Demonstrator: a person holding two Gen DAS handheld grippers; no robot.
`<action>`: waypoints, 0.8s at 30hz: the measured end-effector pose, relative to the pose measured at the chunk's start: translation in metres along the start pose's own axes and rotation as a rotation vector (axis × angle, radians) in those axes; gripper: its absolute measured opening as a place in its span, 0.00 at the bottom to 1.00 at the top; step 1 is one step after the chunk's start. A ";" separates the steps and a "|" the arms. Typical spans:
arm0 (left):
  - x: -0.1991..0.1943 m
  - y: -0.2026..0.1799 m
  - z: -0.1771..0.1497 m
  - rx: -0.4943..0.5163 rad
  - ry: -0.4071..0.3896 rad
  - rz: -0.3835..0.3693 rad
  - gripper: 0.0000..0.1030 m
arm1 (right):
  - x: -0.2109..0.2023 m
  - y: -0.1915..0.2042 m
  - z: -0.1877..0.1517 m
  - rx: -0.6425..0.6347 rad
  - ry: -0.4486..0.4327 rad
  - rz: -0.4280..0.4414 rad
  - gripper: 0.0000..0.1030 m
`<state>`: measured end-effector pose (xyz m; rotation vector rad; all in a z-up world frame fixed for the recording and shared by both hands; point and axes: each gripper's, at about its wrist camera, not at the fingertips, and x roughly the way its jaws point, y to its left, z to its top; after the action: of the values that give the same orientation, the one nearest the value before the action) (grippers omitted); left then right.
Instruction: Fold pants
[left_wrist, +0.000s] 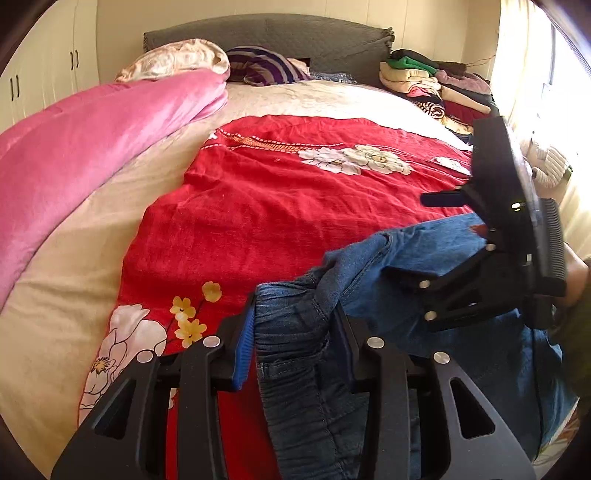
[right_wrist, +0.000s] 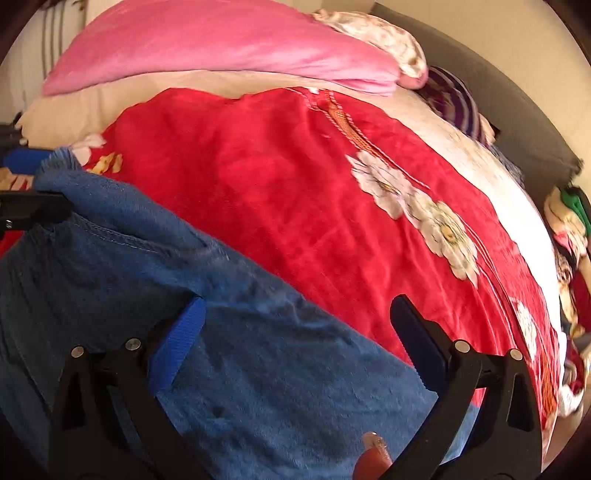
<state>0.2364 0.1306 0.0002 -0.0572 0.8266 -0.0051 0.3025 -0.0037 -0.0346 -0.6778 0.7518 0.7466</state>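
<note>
Two black grippers work over a bed spread with a plush red blanket (left_wrist: 280, 206) printed with white and yellow flowers; the left gripper (left_wrist: 299, 347) has its blue ribbed pads (left_wrist: 244, 350) pressed against a gathered, elasticated waistband, so its jaws are closed on the pants (left_wrist: 424, 295); these are blue denim, soft and fleecy on the inside face, bunched into thick folds at the near right part of the blanket; the right gripper (right_wrist: 299, 332) stands with its jaws wide apart above the fuzzy blue cloth, one ribbed blue pad (right_wrist: 183, 343) lying against it and the other finger over the cloth's edge, nothing pinched between them; a small reddish translucent piece shows at the bottom edge of the right wrist view, too unclear to name; beside the red blanket a glossy pink quilt (left_wrist: 96, 133) lies rolled in a long bolster shape on a cream bedspread (left_wrist: 51, 314); a grey quilted headboard (left_wrist: 266, 37) backs the bed, with a purple striped pillow (left_wrist: 262, 66) and a heap of folded clothes (left_wrist: 432, 81) near it.
</note>
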 end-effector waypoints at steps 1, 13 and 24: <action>-0.001 0.000 0.000 0.002 -0.001 -0.004 0.34 | 0.002 0.000 0.000 -0.002 0.002 0.015 0.84; -0.020 0.001 -0.010 0.005 -0.035 -0.008 0.34 | -0.061 -0.009 -0.035 0.176 -0.148 0.210 0.04; -0.069 -0.010 -0.036 0.033 -0.119 -0.058 0.35 | -0.159 0.024 -0.086 0.232 -0.306 0.238 0.04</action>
<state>0.1628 0.1203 0.0273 -0.0502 0.7054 -0.0692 0.1728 -0.1096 0.0377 -0.2571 0.6293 0.9380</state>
